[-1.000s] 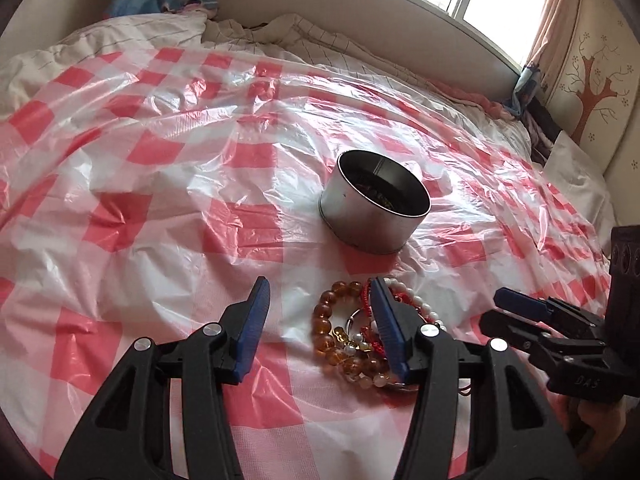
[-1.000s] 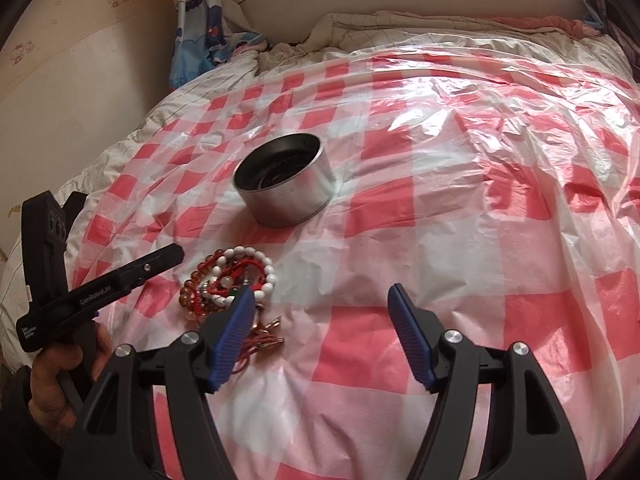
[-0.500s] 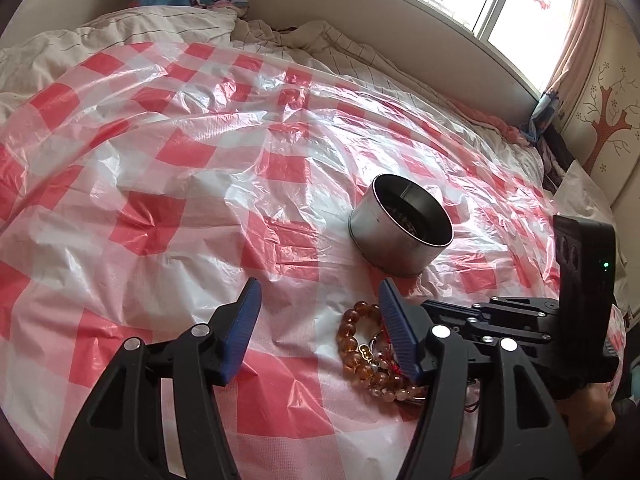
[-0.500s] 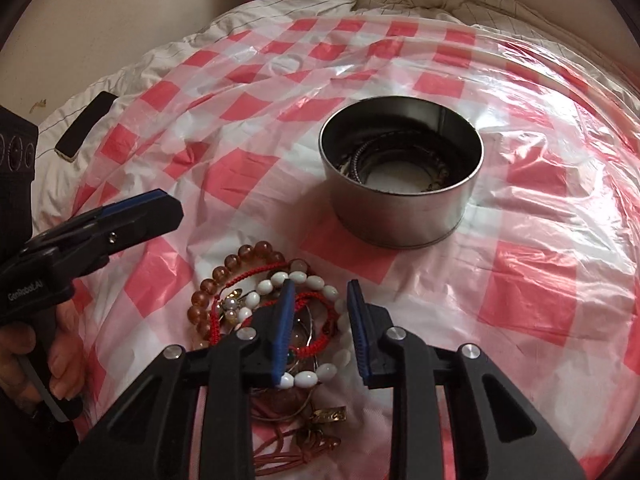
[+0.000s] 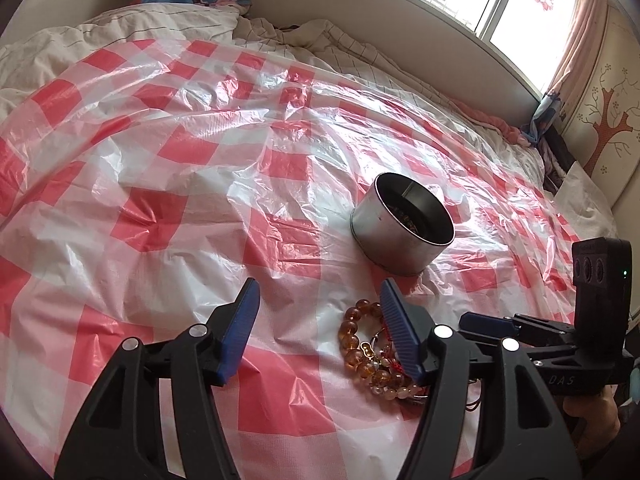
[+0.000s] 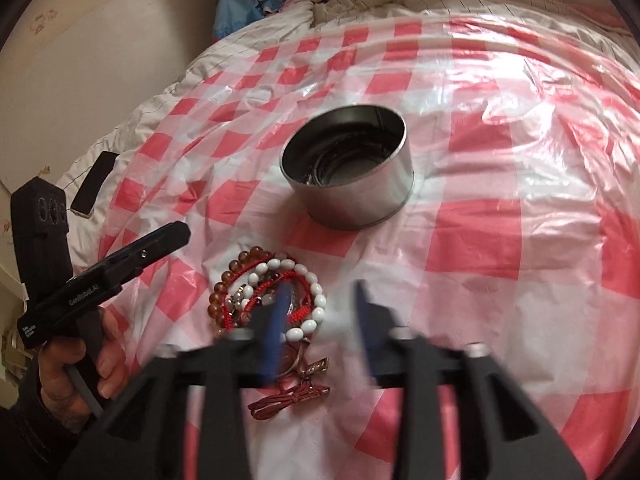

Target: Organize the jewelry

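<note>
Jewelry pile [image 6: 268, 300] sits on the red-checked plastic sheet [image 6: 480, 240] over the bed, just in front of the metal tin [image 6: 352, 184], which already has some pieces in the bottom. I judge the pile light and limp: amber bead bracelet [image 5: 360, 356], white bead bracelet [image 6: 316, 304] and red cord bracelets [image 6: 296, 312] tangled together, plus a loose cord [image 6: 288, 400] nearer me. Beads are hard and slick, and strands could drag each other along, so I'd pinch across one strand at the outer arc of the white beads, not into the knot. The sheet is slippery and crinkled and could snag in the pinch. Right tool [image 6: 320, 320] angles down over the pile's right edge, motion-blurred, jaws opening, its left finger over the beads, nothing gripped that I can see. Left tool [image 5: 320, 332] hovers low beside the pile, jaws moderately wide and empty, its right finger over the amber beads.
</note>
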Motion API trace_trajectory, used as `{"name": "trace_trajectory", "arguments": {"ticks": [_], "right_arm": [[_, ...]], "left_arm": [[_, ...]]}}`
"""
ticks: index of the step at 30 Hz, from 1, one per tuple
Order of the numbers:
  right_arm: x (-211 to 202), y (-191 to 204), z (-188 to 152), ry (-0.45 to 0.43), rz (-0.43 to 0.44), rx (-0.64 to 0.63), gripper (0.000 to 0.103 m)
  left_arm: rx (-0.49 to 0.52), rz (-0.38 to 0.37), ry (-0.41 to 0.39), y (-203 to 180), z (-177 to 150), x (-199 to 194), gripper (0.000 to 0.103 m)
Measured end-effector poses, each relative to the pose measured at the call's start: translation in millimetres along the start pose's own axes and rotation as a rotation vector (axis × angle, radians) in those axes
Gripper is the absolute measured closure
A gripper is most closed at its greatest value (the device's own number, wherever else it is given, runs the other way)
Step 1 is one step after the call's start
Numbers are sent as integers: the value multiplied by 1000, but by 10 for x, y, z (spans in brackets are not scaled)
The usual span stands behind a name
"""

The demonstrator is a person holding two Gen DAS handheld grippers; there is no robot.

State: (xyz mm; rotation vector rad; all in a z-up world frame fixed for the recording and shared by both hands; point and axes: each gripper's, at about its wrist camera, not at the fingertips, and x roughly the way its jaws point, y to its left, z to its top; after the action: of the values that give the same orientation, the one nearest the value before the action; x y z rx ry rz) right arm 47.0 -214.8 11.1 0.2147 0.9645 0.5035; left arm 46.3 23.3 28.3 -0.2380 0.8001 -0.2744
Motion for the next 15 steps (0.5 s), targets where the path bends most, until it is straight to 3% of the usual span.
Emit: {"name": "trace_trajectory", "arguments": {"ticks": [5,8,11,13,15], "right_arm": [[74,11,-36,29,33,14,59],[257,-72,-75,90,152,101,59],[233,-183,-83,62,231,191,78],[139,-203,-63,26,219,190,93],[79,-208,-41,1,235,190,95]], "left_arm": [[22,-8,1,-52,-8,2,42],[17,-3,0,-42,-6,5,42],[12,-2,3,-35,-6,11,42],[19,0,5,-48,-11,16,42],[24,2,6,-58,-17,21,42]]}}
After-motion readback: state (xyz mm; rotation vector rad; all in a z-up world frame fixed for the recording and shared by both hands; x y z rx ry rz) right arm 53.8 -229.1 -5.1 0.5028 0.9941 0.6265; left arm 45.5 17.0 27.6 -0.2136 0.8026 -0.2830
